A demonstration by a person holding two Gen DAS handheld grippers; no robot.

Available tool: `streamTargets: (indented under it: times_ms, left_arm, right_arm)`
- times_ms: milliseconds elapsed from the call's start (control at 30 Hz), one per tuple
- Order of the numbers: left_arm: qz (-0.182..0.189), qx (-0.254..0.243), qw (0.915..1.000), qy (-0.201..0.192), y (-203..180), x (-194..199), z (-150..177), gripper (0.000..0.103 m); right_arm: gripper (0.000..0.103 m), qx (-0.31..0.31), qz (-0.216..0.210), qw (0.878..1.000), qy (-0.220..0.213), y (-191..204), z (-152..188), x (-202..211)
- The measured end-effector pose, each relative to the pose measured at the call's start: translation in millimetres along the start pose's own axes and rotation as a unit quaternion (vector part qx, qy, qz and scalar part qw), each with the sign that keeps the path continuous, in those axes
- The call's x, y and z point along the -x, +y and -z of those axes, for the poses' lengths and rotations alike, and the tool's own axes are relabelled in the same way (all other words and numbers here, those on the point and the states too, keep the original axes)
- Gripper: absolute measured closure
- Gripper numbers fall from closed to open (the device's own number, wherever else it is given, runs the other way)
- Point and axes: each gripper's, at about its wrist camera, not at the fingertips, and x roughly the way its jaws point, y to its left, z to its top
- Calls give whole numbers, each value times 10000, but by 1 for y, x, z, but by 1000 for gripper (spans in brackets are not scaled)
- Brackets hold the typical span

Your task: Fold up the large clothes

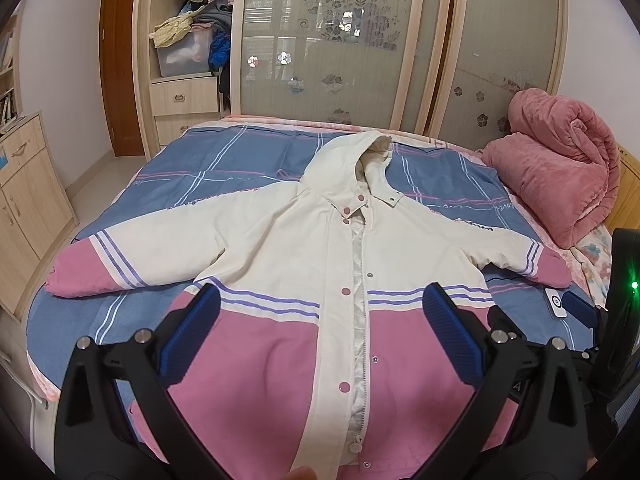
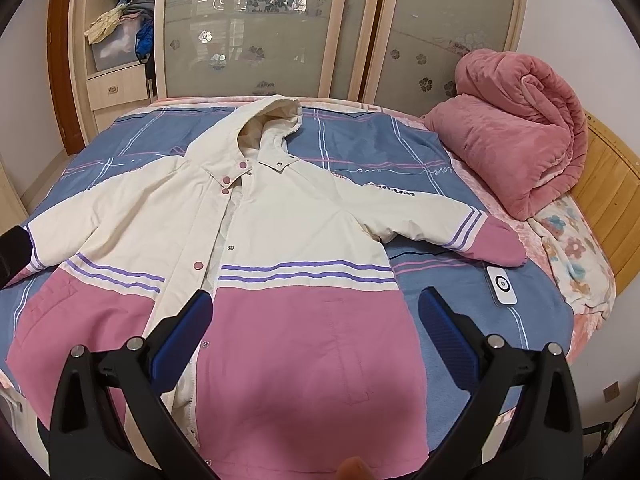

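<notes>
A cream and pink hooded jacket lies flat, front up, on the bed, sleeves spread to both sides and hood toward the wardrobe. It also shows in the right wrist view. My left gripper is open and empty, hovering above the jacket's pink lower front near the snap placket. My right gripper is open and empty above the jacket's right pink panel. The right gripper's blue pad shows at the left wrist view's right edge.
The bed has a blue plaid sheet. A rolled pink blanket lies at the back right. A small white device lies by the right sleeve cuff. A wardrobe stands behind the bed, and a wooden cabinet at left.
</notes>
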Motion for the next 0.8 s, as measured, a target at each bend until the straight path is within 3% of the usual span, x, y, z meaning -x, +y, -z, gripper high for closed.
streamTargets:
  times_ms: [800]
  left_arm:
    - [-58, 17, 10000, 31, 3, -2, -2, 2]
  right_arm:
    - [1, 3, -34, 10000, 48, 2, 3, -4]
